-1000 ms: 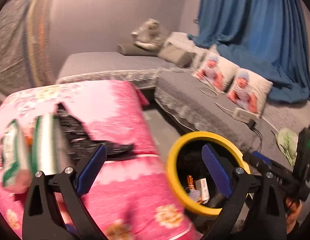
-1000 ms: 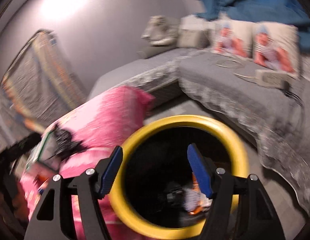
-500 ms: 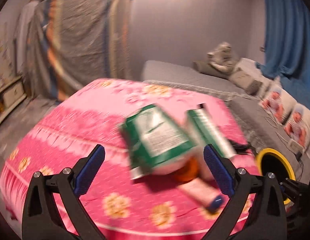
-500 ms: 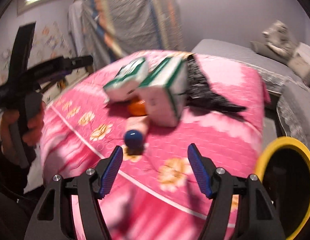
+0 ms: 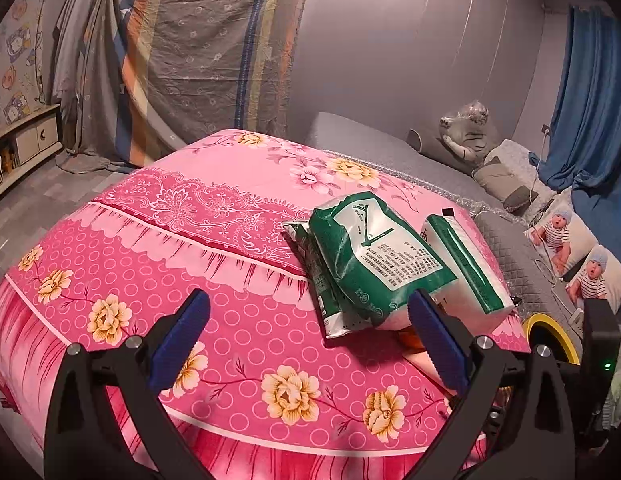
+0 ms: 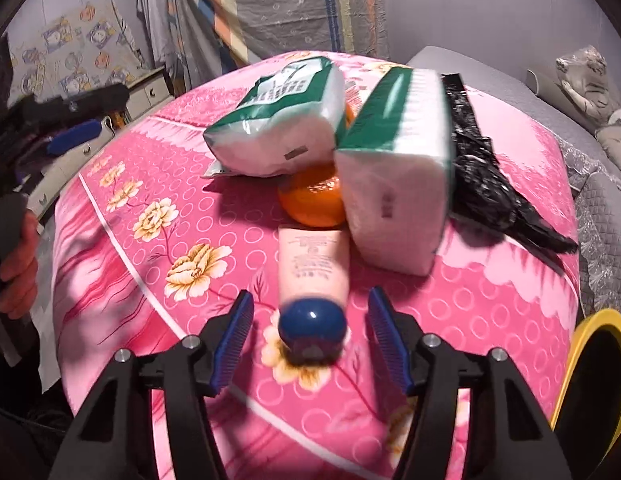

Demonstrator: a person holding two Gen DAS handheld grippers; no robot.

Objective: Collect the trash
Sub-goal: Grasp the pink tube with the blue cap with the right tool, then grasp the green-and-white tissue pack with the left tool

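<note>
A pink floral tablecloth (image 6: 158, 216) is filling the frame as the right gripper (image 6: 310, 336), jaws wide and empty, is lining up on a pale pink tube with a blue cap (image 6: 313, 276) at lower centre. Closing likely comes next. The left gripper (image 5: 306, 336) is hovering wide and empty.

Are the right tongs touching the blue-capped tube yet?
Apart. The right wrist view shows pink cloth on both sides between the open right tongs and the tube, whose cap lies between the fingers.

Both wrist views face the pink bedspread (image 5: 158, 280) (right nearer).
</note>
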